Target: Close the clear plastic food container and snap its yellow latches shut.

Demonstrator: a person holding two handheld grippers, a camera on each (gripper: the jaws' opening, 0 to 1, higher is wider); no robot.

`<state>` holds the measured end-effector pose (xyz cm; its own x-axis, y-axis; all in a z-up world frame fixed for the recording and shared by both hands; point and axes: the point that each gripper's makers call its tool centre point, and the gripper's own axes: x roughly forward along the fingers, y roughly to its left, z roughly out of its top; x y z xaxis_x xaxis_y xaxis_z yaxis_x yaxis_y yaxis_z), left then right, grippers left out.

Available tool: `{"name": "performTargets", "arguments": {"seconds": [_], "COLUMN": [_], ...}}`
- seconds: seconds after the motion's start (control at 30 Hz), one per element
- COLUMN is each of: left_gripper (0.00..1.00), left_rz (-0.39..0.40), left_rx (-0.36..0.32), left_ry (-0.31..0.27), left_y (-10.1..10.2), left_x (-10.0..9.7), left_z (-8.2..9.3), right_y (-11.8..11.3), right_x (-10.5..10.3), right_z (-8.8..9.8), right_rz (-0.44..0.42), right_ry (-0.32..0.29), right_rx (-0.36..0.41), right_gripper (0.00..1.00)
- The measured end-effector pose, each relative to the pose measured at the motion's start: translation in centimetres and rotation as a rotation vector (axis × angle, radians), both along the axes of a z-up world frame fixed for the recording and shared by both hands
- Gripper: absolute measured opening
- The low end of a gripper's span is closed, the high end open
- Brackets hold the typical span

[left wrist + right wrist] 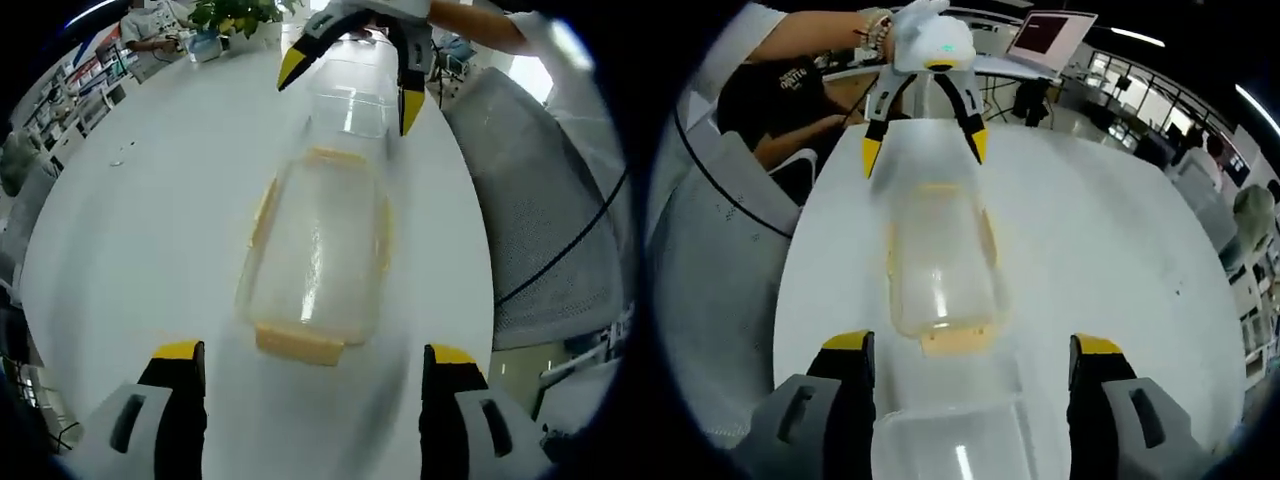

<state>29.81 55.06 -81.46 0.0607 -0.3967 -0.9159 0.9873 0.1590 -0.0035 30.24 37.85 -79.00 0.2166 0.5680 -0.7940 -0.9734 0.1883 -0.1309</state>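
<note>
A clear plastic food container (315,255) lies in the centre of the left gripper view on a white round desk (140,220), its long axis running from lower centre up toward the top of the frame, straight away from the left gripper (315,385). That gripper stands released, jaws spread wide at either side of the container's near short end, where a yellow latch (298,343) shows; more yellow latches line the long sides. The clear lid (955,440) lies beyond the far end, at the bottom of the right gripper view between the open, empty jaws of the right gripper (970,375). So the right gripper is the nearer one to the lid, the left to the base. The lid is not yet on; it probably has to be swung or carried over the base along that same axis before any latch is pressed.
</note>
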Motion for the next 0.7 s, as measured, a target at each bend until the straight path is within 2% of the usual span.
{"name": "performTargets", "arguments": {"seconds": [0.27,0.7], "left_gripper": [0.76,0.62], "left_rz": [-0.045,-0.107], "left_rx": [0.009,0.038], "left_ry": [-0.001,0.001], "left_y": [-0.3,-0.6], "left_x": [0.3,0.6], "left_z": [-0.7,-1.4], "right_y": [0.4,0.6], "right_x": [0.1,0.1], "right_z": [-1.2,-2.5], "right_rz": [0.025,0.075], "right_ry": [0.037,0.044], "right_rx": [-0.012,-0.046], "right_gripper": [0.7,0.61]}}
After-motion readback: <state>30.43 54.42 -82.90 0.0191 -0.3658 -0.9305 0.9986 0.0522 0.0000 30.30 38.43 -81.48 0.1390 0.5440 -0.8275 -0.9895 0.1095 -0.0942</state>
